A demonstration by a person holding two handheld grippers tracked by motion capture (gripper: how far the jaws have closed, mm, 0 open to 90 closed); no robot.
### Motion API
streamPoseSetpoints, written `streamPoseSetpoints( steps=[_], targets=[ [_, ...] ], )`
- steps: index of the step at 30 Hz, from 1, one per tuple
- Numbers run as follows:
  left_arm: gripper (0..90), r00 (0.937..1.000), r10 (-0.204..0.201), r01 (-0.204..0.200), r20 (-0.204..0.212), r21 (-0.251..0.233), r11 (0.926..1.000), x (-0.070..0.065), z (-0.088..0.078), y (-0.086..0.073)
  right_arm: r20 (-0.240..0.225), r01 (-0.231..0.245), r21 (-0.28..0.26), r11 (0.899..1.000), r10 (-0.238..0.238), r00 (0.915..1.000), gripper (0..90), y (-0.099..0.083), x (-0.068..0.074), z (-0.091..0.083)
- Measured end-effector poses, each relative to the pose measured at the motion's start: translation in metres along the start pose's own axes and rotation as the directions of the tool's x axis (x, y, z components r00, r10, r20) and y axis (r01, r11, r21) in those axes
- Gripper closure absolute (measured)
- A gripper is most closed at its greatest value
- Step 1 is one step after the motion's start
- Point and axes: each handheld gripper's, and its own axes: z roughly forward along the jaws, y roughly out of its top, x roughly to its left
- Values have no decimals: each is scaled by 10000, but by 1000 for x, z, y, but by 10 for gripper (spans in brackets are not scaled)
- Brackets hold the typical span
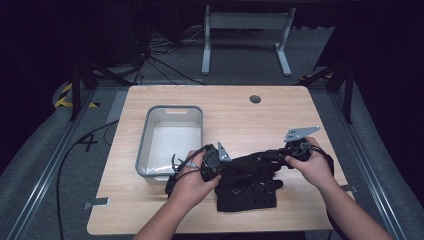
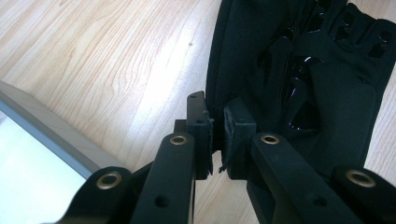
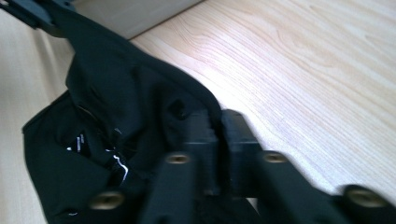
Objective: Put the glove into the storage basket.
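Black garment (image 1: 247,182) lies near the worktop's (image 1: 250,117) front edge, right of the grey bin (image 1: 170,140). Left claw (image 2: 215,135) pinches its edge; right claw (image 3: 219,140) is clamped on its other edge.

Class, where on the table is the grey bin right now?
In the high view, the grey bin sits left of centre on the table, just beyond the left gripper and beside the black gloves.

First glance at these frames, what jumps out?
A black garment lies at the near middle of the wooden table, stretched between the two hand-held grippers. The left gripper and the right gripper each pinch an edge of the fabric. A grey bin sits just left of it.
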Motion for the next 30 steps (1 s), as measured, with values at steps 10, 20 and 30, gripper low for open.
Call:
streamPoseSetpoints(
  steps=[10, 20, 30],
  targets=[
    [828, 9987, -83, 55, -509, -549, 9985, 2, -16, 1, 604, 1081, -794, 9910, -1034, 9928, 870, 8, 23, -25],
    [815, 9988, 406, -397, -289, 322, 9987, -4, -4, -2, 614, 1181, -674, 9907, -1140, 9916, 869, -7, 33, -24],
    [710, 9910, -147, -13, 1329, 1199, 9928, -19, -9, -9, 94, 1160, -527, 9918, -1157, 9932, 865, -27, 59, -33]
  ],
)
